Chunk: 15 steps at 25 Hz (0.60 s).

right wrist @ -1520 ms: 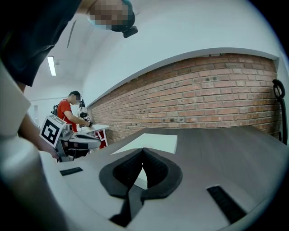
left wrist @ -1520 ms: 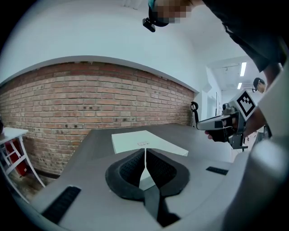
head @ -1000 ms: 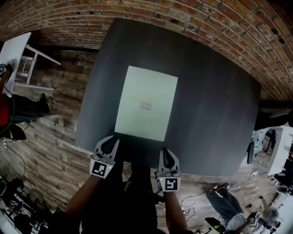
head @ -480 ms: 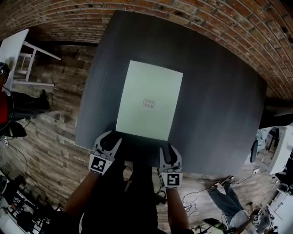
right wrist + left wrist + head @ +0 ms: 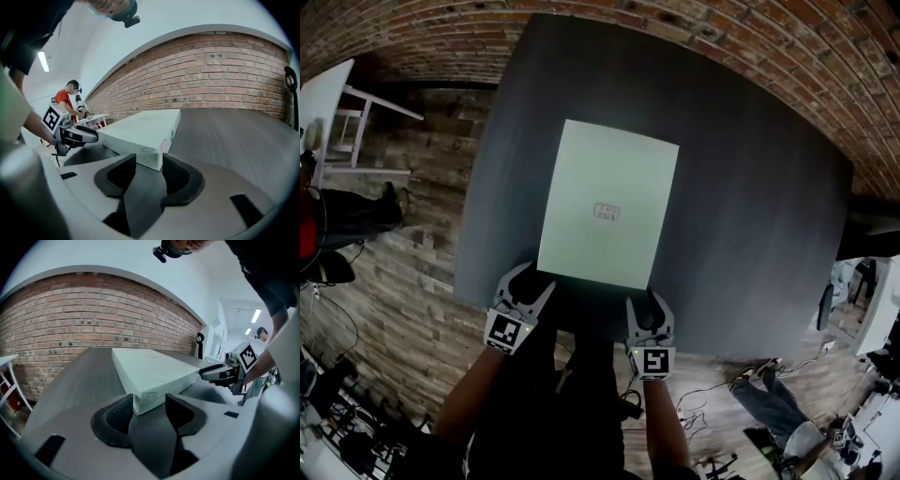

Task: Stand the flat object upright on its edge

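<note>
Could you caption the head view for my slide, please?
Left gripper and right gripper, jaws opening around near corners of pale box flat on dark table.

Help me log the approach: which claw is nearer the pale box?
Left, marginally. Left claw is at the box's near-left corner, right claw at its near-right corner, a touch farther back. Both claws are opening, each corner just between the jaws.
</note>
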Each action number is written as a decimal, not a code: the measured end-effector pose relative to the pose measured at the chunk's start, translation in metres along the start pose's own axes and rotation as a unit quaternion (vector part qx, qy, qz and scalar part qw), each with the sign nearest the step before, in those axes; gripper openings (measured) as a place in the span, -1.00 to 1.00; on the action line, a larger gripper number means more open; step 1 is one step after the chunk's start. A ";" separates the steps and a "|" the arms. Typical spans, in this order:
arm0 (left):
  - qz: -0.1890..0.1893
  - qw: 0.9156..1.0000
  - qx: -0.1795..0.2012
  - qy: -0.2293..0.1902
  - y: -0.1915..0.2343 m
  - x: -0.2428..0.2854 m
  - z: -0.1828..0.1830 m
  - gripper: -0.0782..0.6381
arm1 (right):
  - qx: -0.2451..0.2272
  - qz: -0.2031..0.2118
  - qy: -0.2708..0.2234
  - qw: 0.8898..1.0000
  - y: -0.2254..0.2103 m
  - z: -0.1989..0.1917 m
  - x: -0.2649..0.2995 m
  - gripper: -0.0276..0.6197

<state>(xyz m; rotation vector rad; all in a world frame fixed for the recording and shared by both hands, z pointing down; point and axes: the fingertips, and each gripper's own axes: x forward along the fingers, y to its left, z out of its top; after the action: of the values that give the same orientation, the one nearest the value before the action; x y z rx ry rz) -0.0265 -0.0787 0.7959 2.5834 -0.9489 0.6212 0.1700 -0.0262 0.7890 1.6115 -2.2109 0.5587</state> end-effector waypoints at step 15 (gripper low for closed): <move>0.000 1.000 0.005 -0.012 0.003 0.006 0.008 -0.21 | -0.003 0.004 0.006 1.000 0.004 -0.004 0.016 -0.36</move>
<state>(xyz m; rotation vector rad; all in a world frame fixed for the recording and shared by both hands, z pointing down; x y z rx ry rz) -0.0220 -0.0879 0.7924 2.6046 -0.9560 0.5983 0.1617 -0.0362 0.7999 1.5929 -2.2092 0.5605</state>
